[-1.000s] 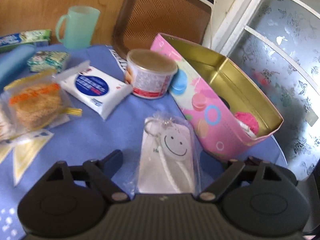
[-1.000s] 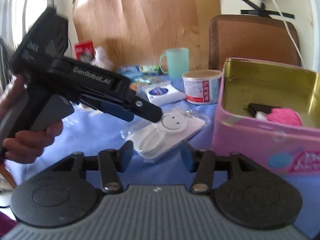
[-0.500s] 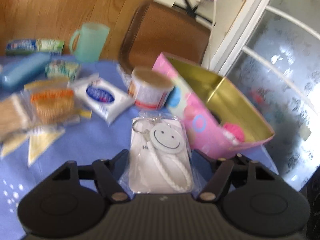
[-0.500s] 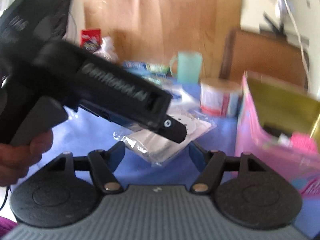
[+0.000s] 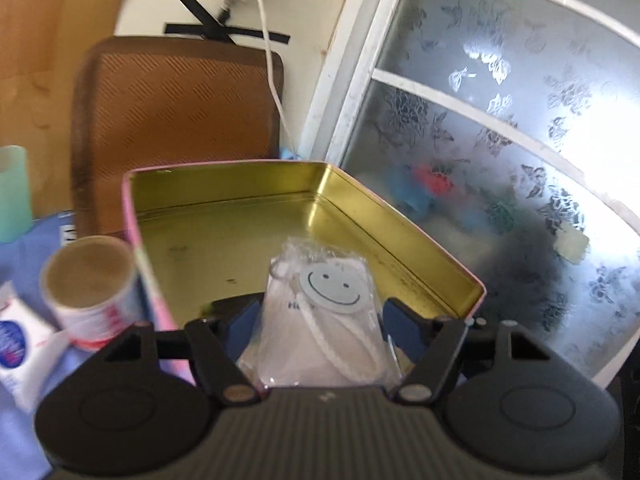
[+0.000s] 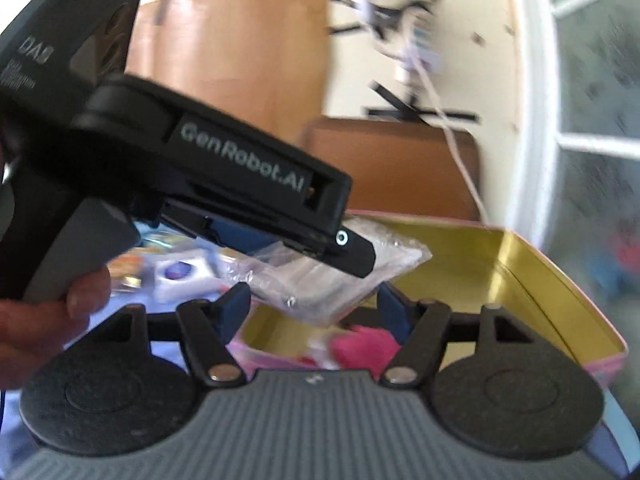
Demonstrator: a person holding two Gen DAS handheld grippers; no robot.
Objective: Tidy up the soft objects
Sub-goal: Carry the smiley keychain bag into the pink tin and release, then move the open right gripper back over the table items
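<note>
My left gripper [image 5: 320, 312] is shut on a clear plastic packet with a white smiley tag and cord [image 5: 324, 312], and holds it in the air above the open pink tin with a gold inside [image 5: 240, 224]. In the right wrist view the left gripper [image 6: 352, 256] carries the packet [image 6: 340, 276] over the tin [image 6: 520, 280]. A pink soft thing [image 6: 364, 344] lies in the tin. My right gripper [image 6: 316, 304] is open and empty, close to the tin's near wall.
A round paper tub [image 5: 88, 280] stands just left of the tin. A white tissue pack [image 5: 16, 340] and a green cup [image 5: 14, 192] are further left on the blue cloth. A brown chair back [image 5: 176, 120] and a frosted glass door [image 5: 500, 160] are behind.
My left gripper has lifted the smiley packet off the blue cloth and carried it right, over the tin. My right gripper has moved closer to the tin.
</note>
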